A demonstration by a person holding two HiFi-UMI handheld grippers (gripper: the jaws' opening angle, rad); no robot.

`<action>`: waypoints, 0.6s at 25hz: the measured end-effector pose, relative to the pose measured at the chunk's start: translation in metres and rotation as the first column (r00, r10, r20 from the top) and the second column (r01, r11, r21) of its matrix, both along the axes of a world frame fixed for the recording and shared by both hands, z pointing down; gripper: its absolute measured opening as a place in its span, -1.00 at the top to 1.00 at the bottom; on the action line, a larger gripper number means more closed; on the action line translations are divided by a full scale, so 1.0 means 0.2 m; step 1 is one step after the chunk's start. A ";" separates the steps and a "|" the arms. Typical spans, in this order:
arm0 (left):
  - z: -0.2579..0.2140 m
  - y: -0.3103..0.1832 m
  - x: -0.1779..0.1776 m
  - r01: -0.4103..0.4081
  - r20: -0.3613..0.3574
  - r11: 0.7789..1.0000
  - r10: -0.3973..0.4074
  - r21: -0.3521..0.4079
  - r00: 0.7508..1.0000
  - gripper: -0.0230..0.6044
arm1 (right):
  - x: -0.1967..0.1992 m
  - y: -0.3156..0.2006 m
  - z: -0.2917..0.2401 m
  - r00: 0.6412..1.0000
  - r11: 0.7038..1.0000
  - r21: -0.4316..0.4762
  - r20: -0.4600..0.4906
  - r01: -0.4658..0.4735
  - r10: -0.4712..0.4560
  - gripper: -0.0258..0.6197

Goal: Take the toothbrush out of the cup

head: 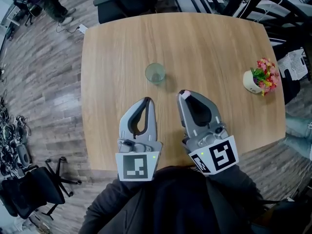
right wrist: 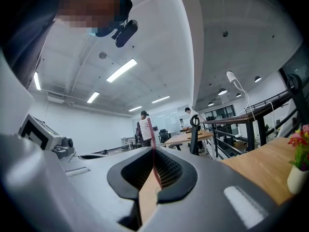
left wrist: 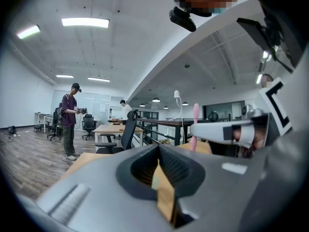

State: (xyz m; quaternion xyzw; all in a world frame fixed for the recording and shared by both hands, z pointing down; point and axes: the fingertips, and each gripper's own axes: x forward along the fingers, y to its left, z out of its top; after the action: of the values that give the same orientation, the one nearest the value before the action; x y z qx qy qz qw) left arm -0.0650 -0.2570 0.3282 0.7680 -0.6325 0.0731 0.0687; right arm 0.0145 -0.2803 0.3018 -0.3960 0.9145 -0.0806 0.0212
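A clear glass cup (head: 155, 73) stands upright near the middle of the wooden table (head: 214, 48), with nothing in it that I can see. My right gripper (head: 183, 97) is shut on a pink toothbrush (head: 186, 93), this side of the cup and apart from it. In the right gripper view the toothbrush (right wrist: 149, 128) sticks up from the closed jaws, white bristles at its top. The left gripper view shows that toothbrush (left wrist: 195, 124) to the right. My left gripper (head: 147, 100) hangs beside the right one, shut, with nothing between its fingers.
A white pot of pink and yellow flowers (head: 261, 79) stands near the table's right edge. Black office chairs (head: 122, 1) sit beyond the far edge. A person (left wrist: 70, 122) stands far off on the wooden floor, with more desks behind.
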 end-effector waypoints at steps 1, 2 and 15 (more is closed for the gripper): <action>-0.01 0.01 -0.01 0.007 0.002 1.000 -0.007 0.003 1.000 0.90 | 0.00 0.01 0.00 1.000 1.000 0.001 -0.004 0.000 0.000 0.88; -0.01 0.01 -0.03 0.014 0.002 1.000 -0.014 0.005 1.000 0.90 | 0.00 0.02 0.00 1.000 1.000 0.002 -0.006 0.001 -0.001 0.88; -0.04 0.03 -0.03 0.022 0.008 0.999 -0.022 0.026 1.000 0.90 | -0.01 0.05 -0.01 1.000 1.000 0.024 -0.013 0.015 -0.015 0.89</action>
State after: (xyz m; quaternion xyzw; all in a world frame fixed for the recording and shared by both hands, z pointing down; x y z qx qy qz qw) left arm -0.0711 -0.2519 0.3205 0.7616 -0.6421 0.0673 0.0567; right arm 0.0124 -0.2702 0.2993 -0.3893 0.9184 -0.0672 0.0196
